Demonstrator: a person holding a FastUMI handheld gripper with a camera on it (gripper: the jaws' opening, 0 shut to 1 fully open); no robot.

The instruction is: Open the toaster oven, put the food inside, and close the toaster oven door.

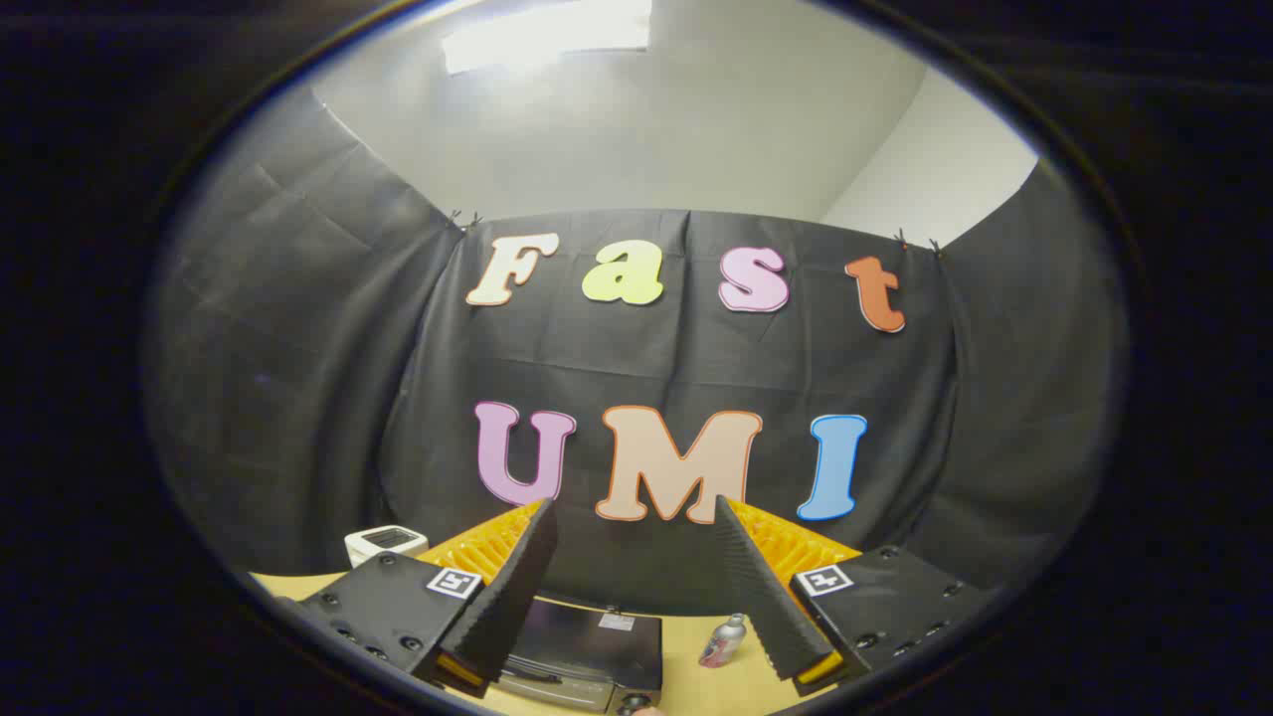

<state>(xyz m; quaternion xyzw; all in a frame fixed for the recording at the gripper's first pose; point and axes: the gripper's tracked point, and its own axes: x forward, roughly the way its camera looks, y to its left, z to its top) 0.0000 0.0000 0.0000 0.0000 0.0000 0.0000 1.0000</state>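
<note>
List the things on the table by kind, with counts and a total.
Toaster oven, below between the open, empty fingers of the gripper: 1
Small bottle, right of the oven: 1
White appliance, kind unclear, beyond the left finger: 1
Total: 3, on the wooden table

claw (636,517) wide open, toaster oven (587,651) below

no legible labels, square marker tags (454,583)

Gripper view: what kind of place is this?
Probably a small recording booth: black cloth wall, wooden table with a toaster oven and small bottle. The hand-held gripper is open above them.
</note>
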